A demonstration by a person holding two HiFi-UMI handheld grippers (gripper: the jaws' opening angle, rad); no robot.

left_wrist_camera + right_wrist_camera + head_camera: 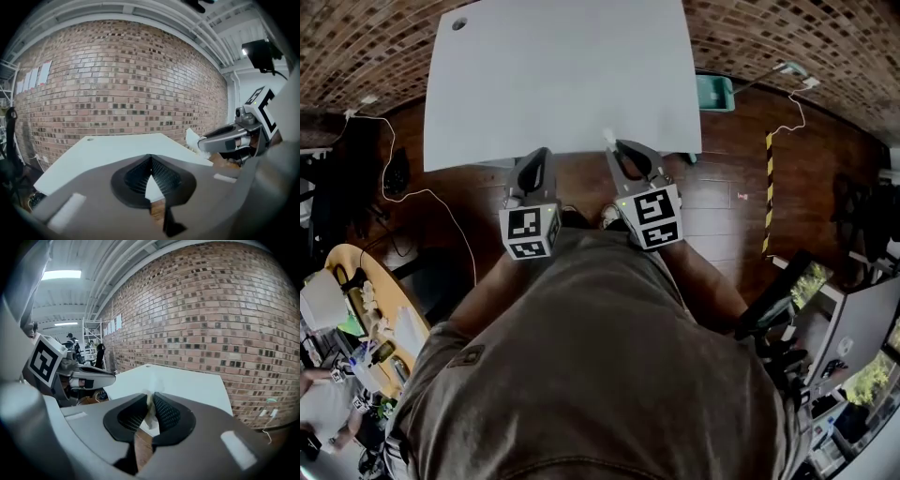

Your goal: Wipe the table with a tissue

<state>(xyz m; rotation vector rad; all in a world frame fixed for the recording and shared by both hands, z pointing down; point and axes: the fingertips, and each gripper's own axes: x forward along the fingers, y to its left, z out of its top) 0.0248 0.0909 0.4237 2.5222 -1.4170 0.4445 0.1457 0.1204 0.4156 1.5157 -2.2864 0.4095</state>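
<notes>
A white table [562, 75] stretches ahead of me, its near edge just in front of both grippers. My right gripper [615, 146] is shut on a small white tissue [607, 137], held at the table's near edge; in the right gripper view the tissue [150, 409] is pinched between the dark ribbed jaws of the right gripper [151, 405]. My left gripper [536, 156] hovers beside it, just short of the edge, shut and holding nothing. In the left gripper view the left gripper [151, 161] has its jaws meeting over the table [117, 147], and the tissue [192, 139] shows at the right.
A brick wall [211, 310] runs behind the table. A teal bin [714, 92] stands at its far right corner, and yellow-black tape [768, 192] marks the wooden floor. A cluttered round table [356, 309] sits at my left, desks with monitors [853, 328] at my right.
</notes>
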